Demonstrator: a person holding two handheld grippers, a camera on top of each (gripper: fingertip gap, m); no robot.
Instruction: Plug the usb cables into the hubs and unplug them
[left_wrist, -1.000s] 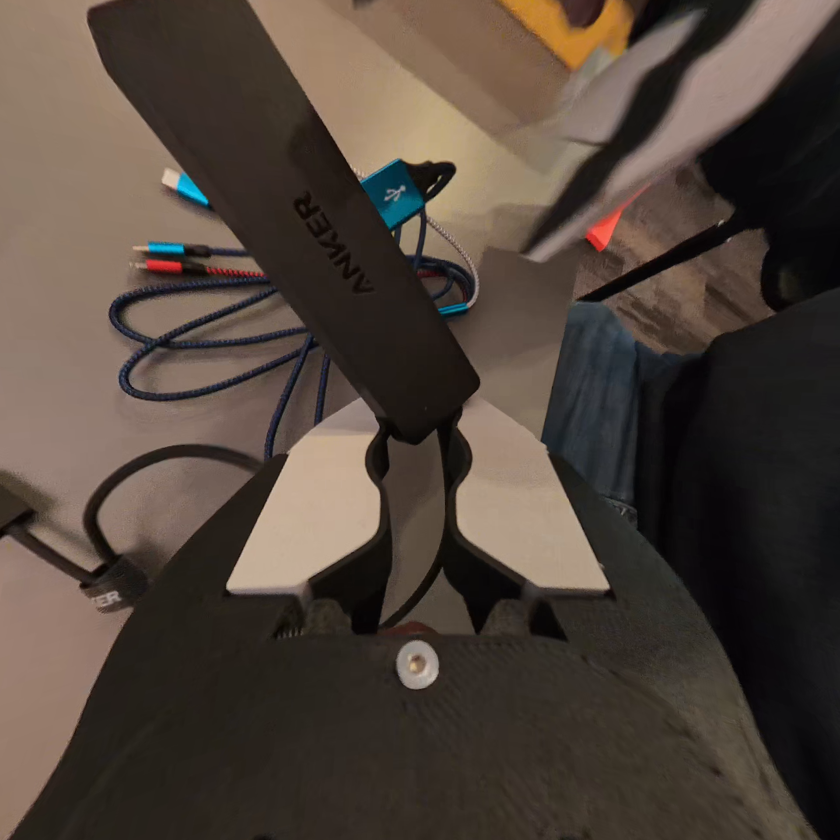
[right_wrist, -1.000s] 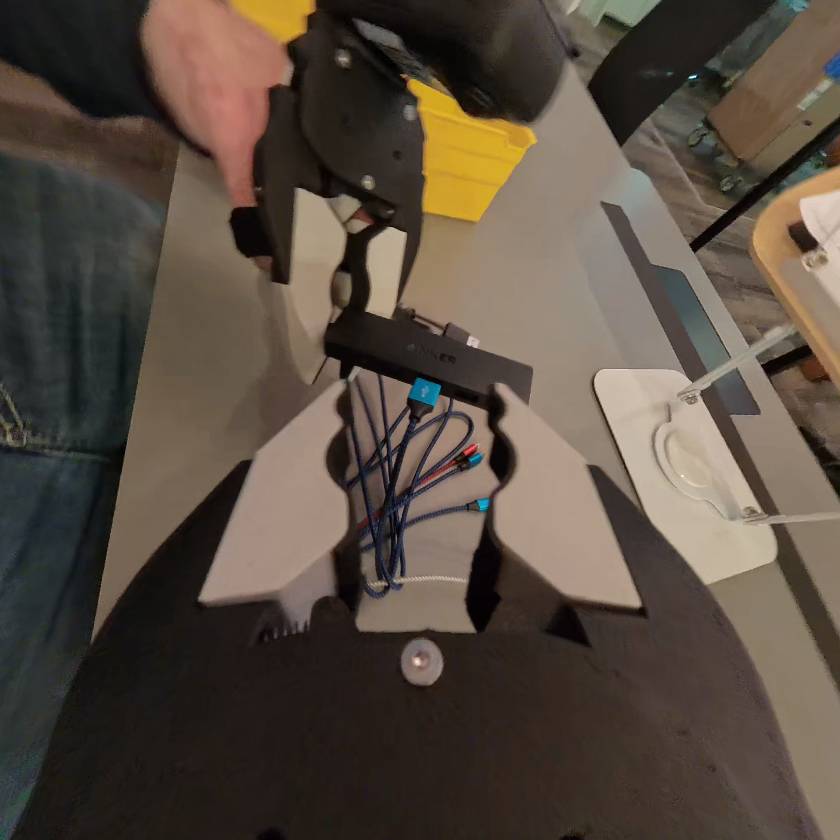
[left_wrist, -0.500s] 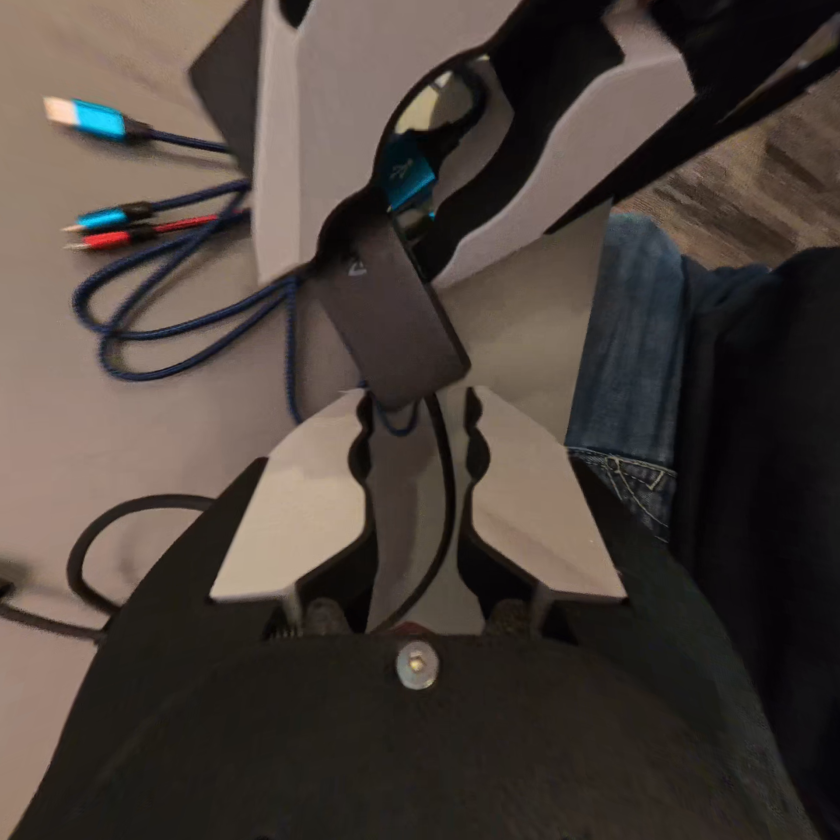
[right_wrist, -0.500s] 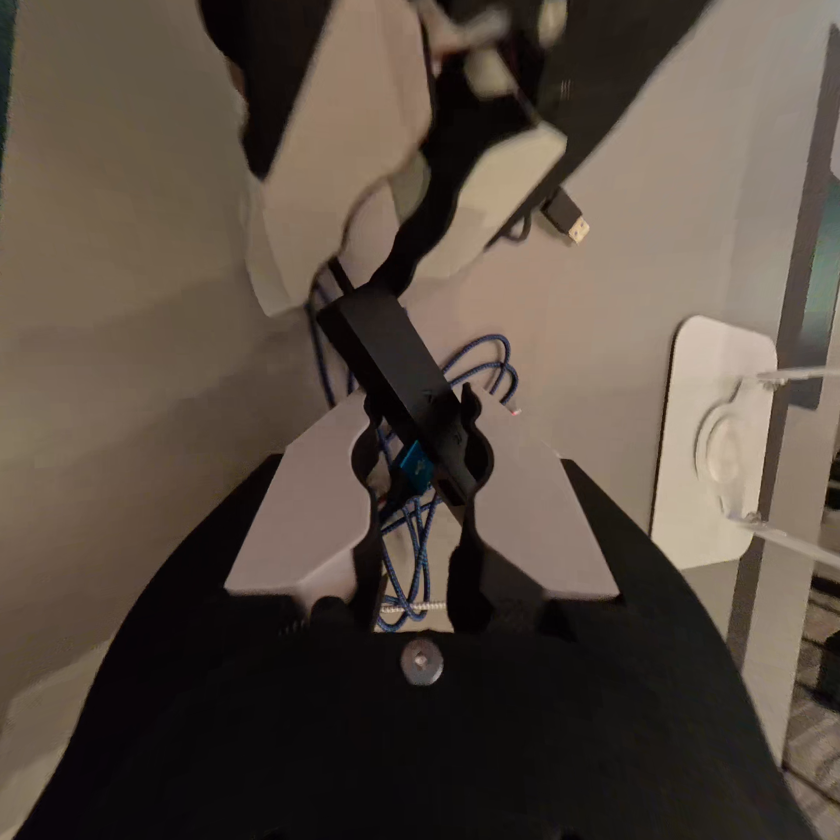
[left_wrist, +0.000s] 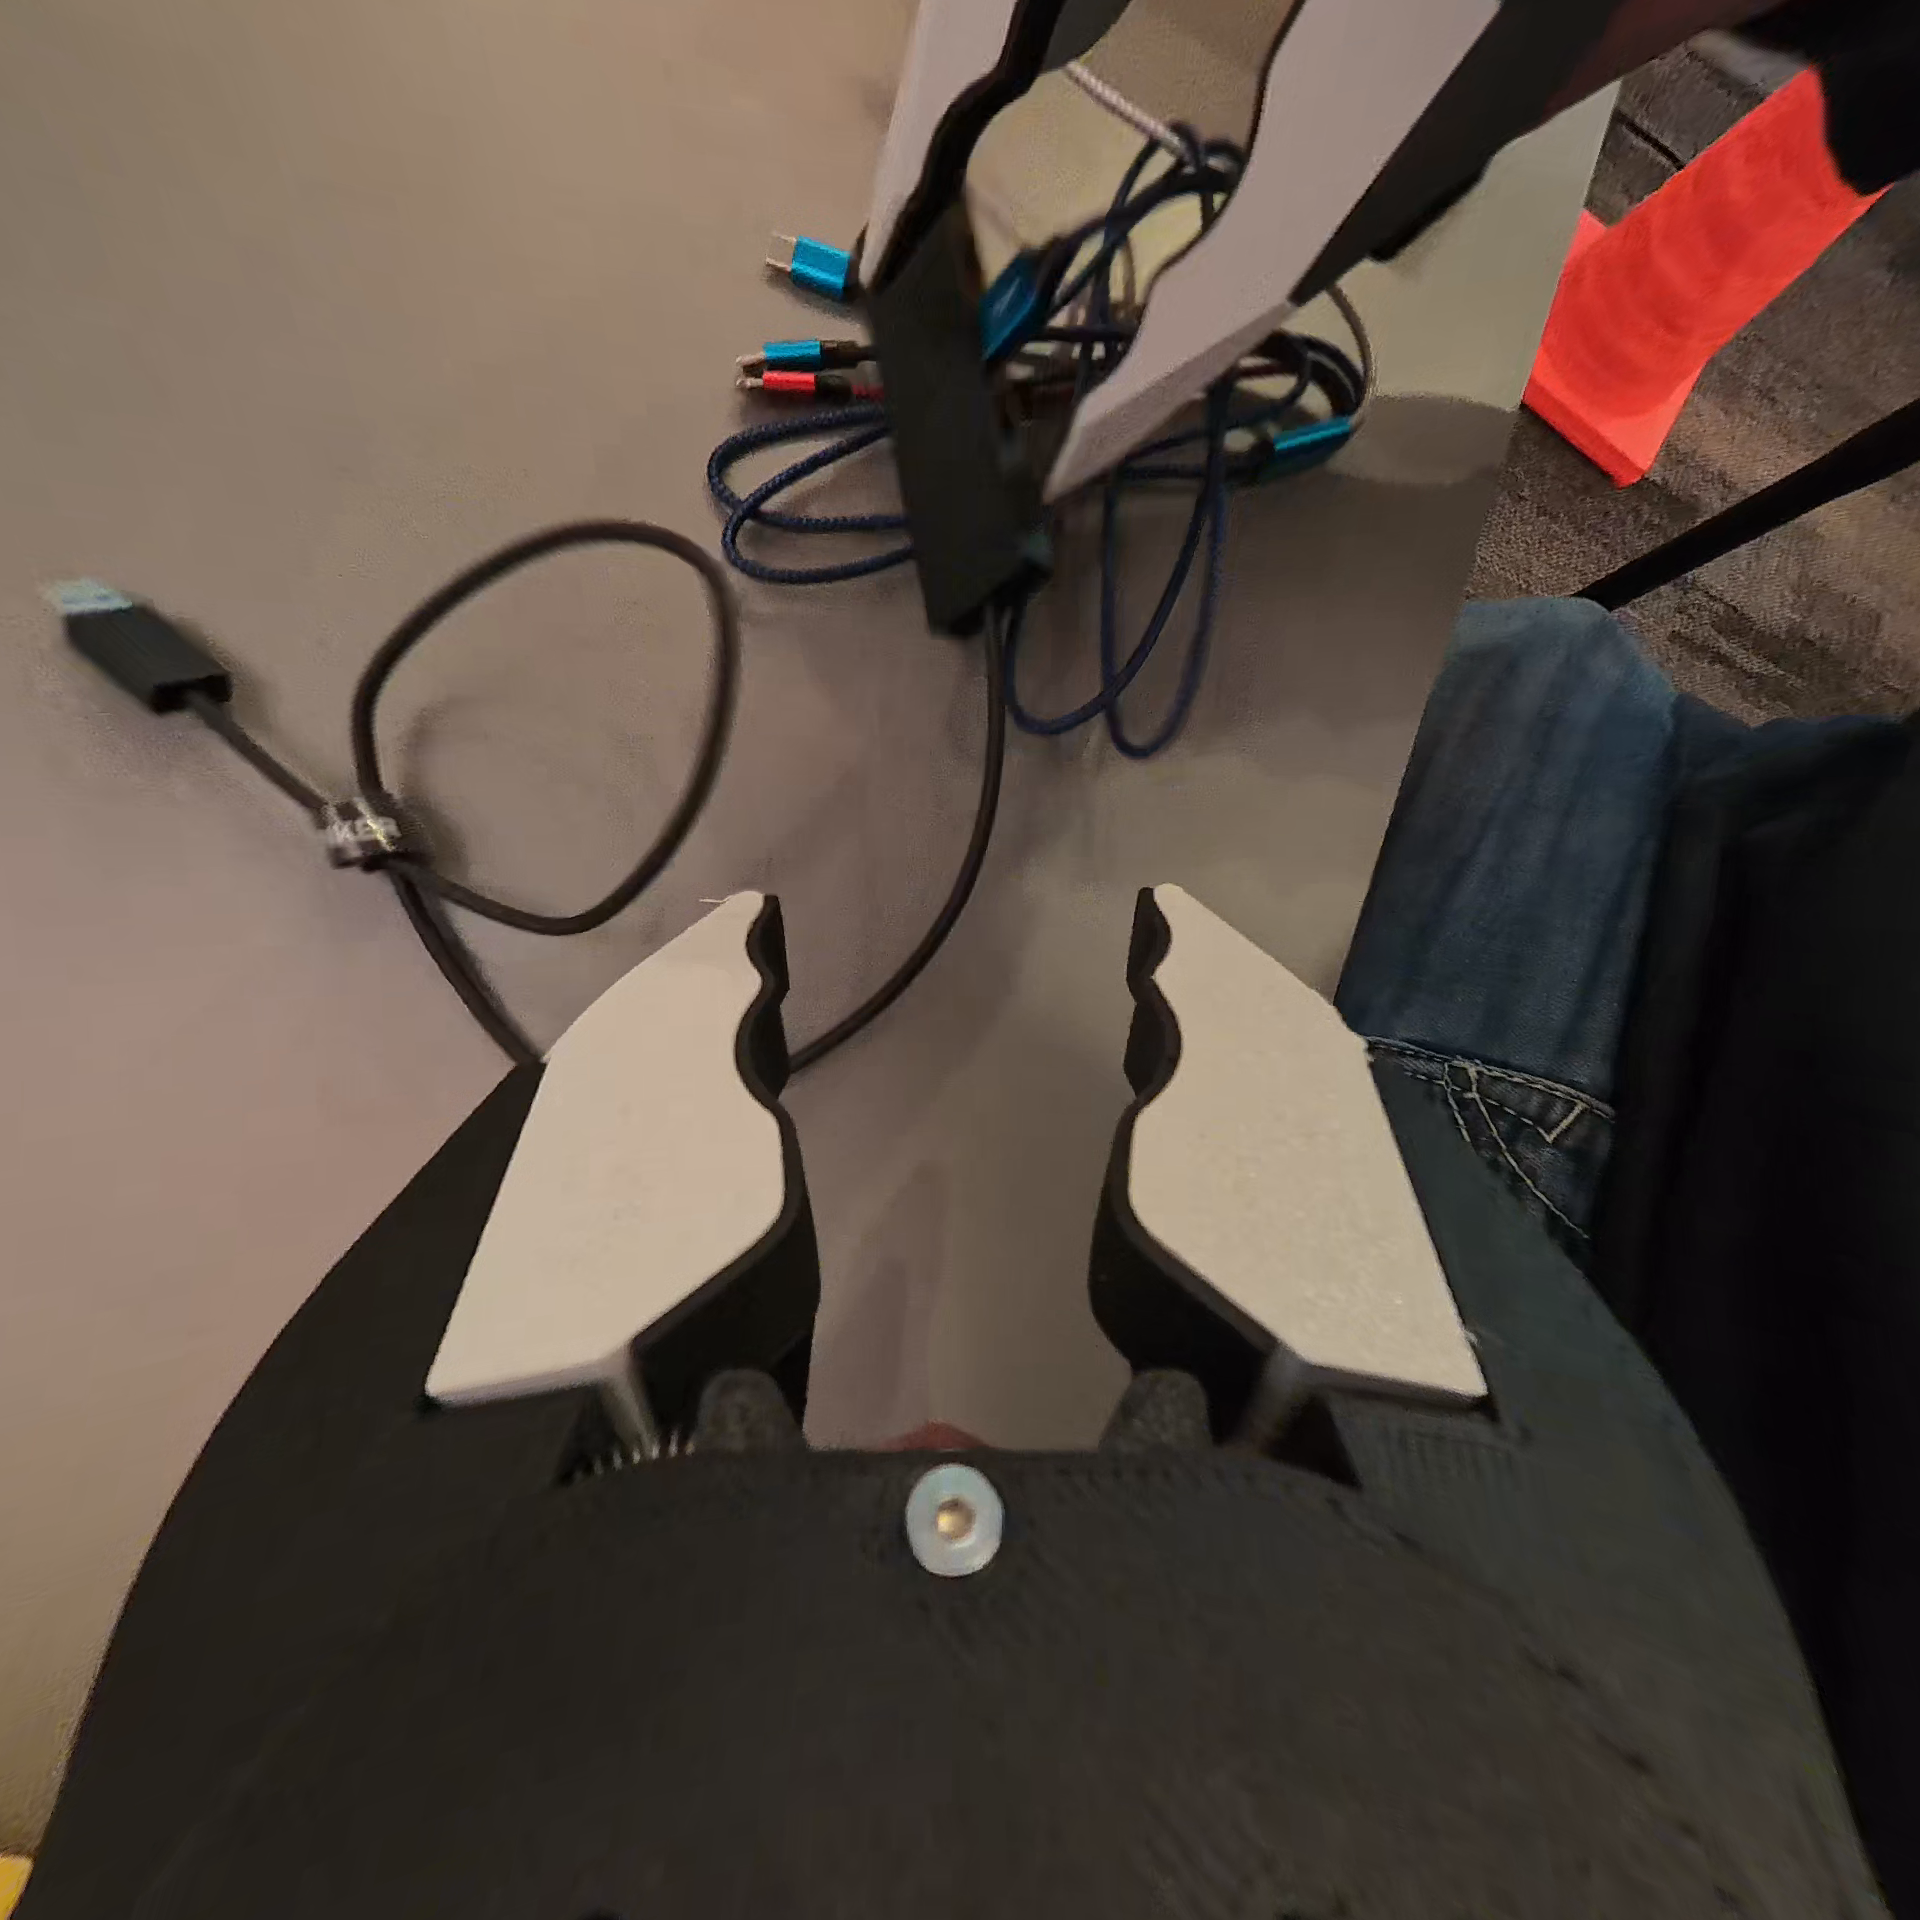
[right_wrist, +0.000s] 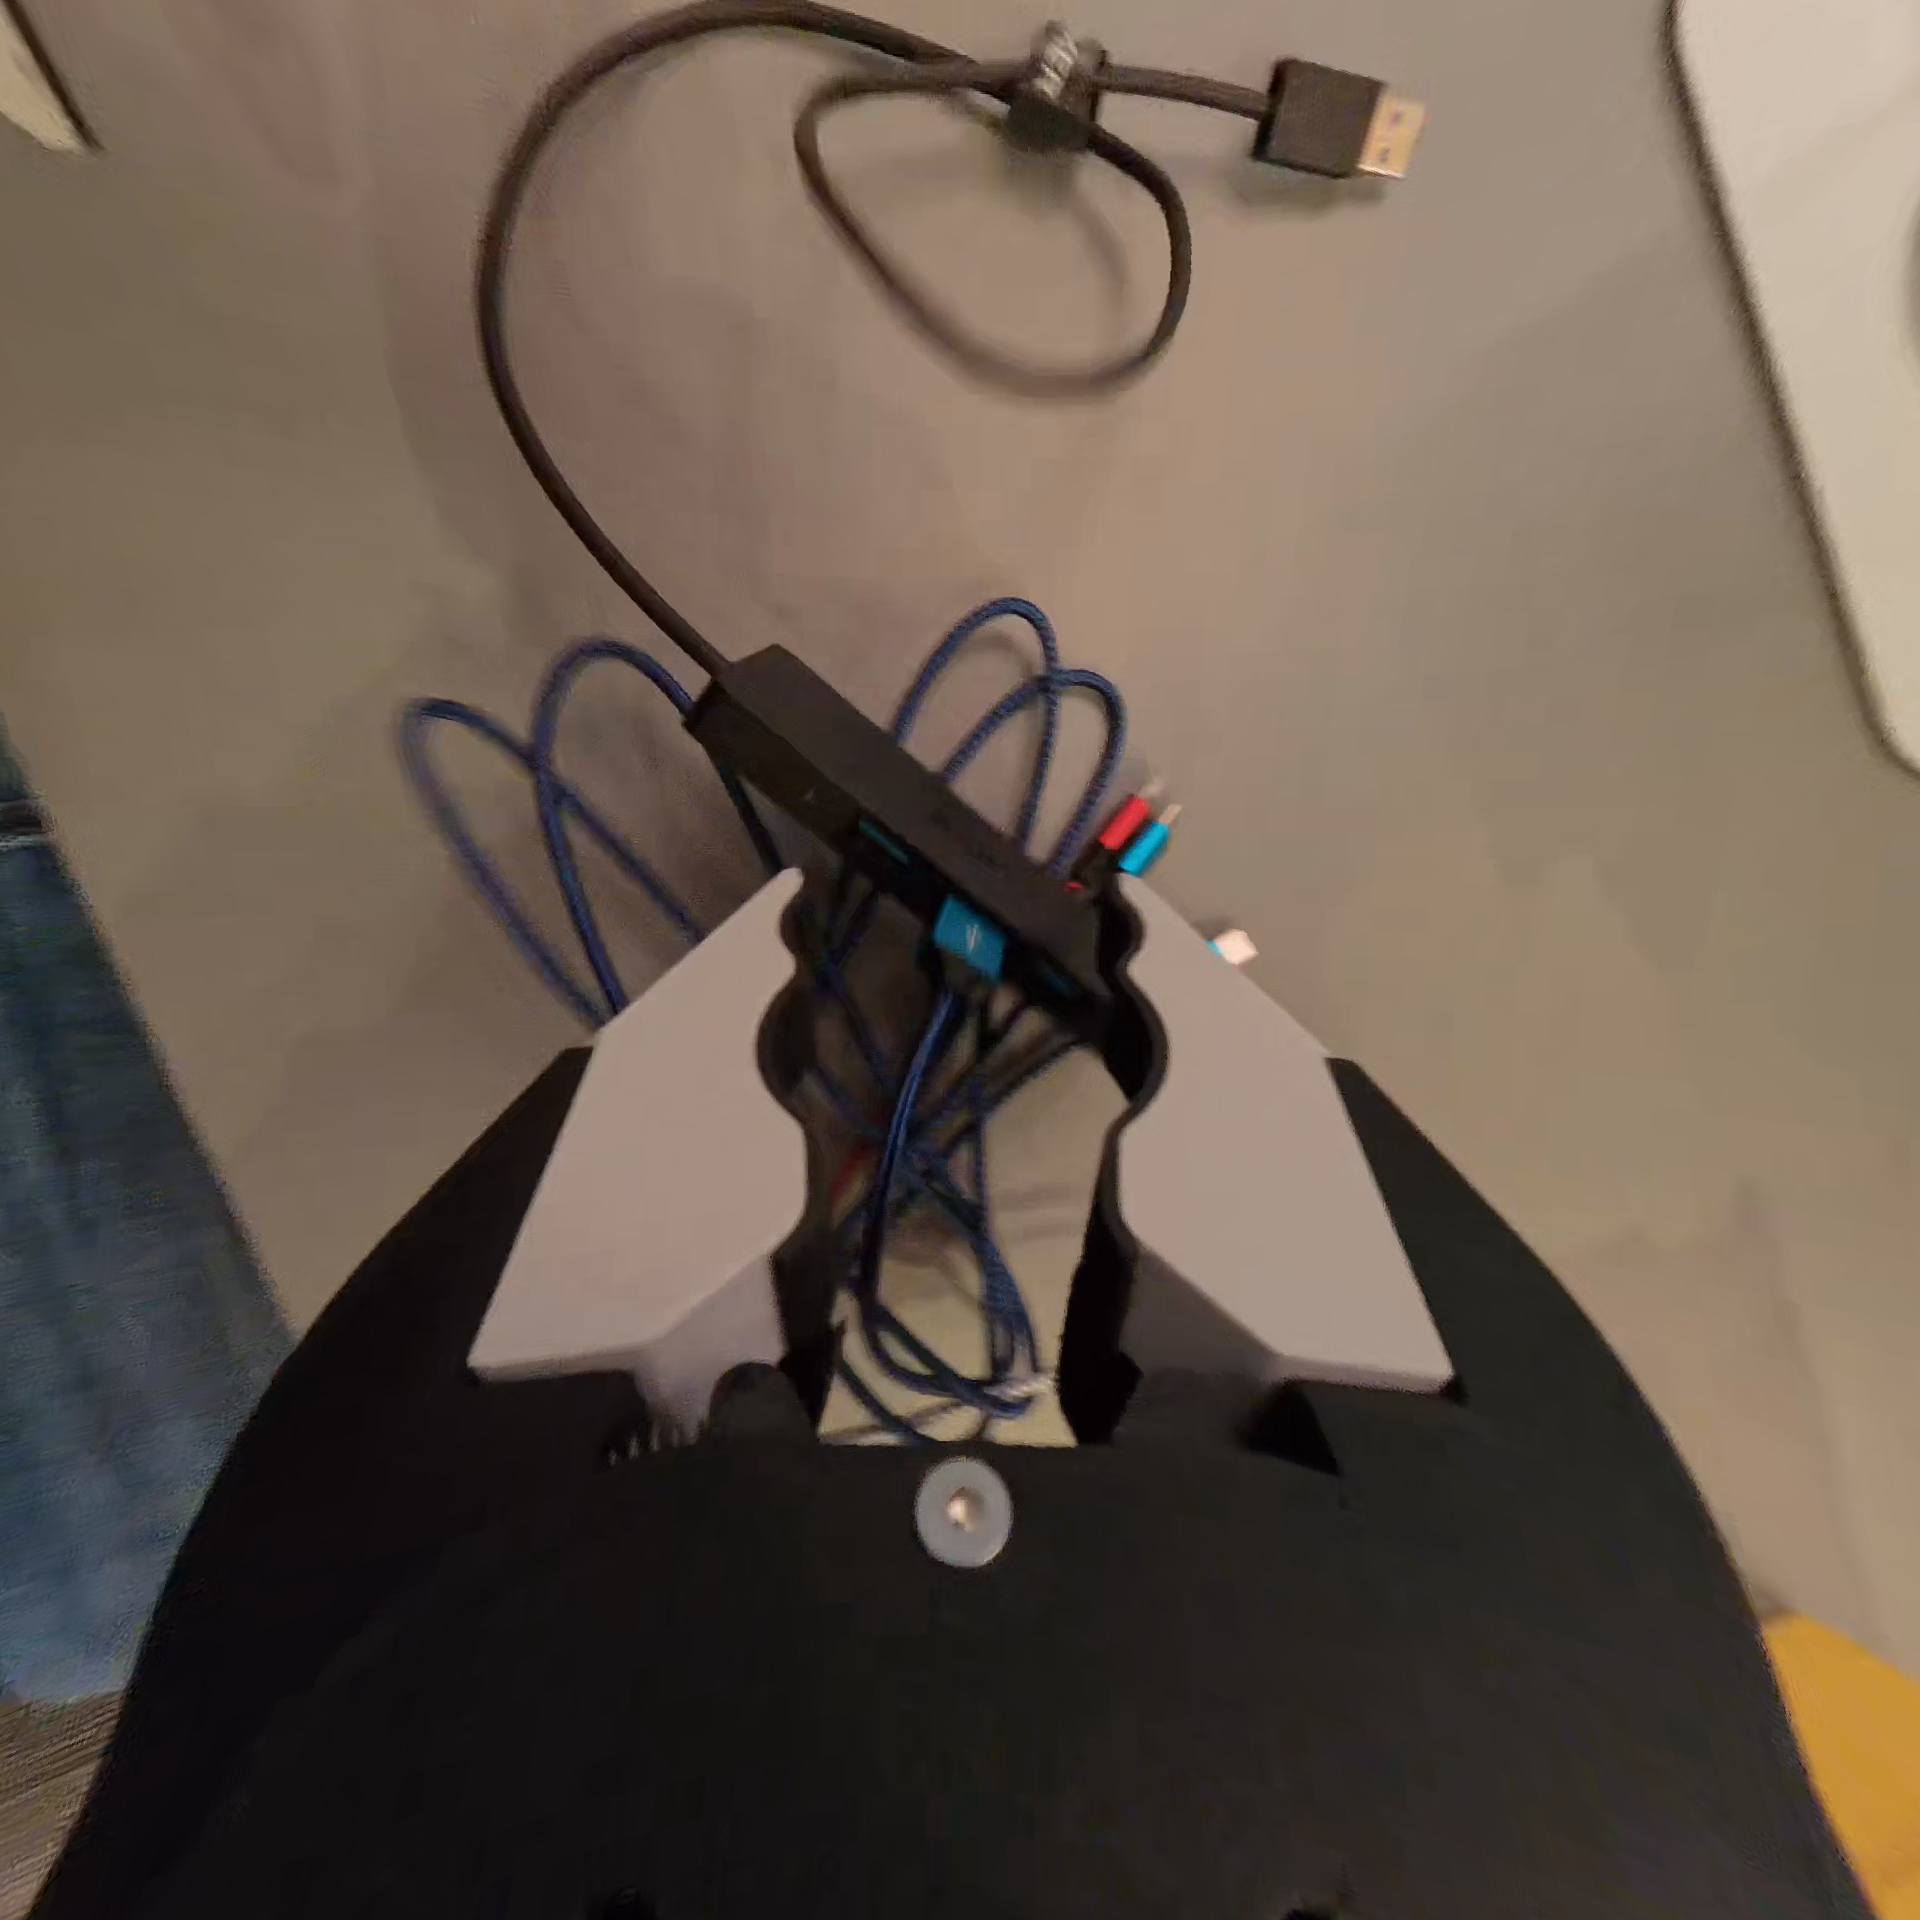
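Observation:
A black USB hub lies tilted across the tips of my right gripper, with its far end against the right fingertip. The jaws stand wide apart and do not clamp it. A light-blue USB plug sits in the hub's side port, and its blue braided cables are bundled underneath. In the left wrist view the hub stands on edge by the right gripper, with the plug beside it. My left gripper is open and empty, pulled back over the grey table.
The hub's own black cable loops to a loose plug. Small red and blue connectors lie by the bundle. A white pad is at the right. A person's jeans leg is past the table edge, and a red object is on the floor. About 15 cm separates my left fingertips from my right.
My left gripper has let go of the hub's end, opened and drawn back. My right gripper has widened from its close grip around the hub and plug. The hub has dropped toward the table.

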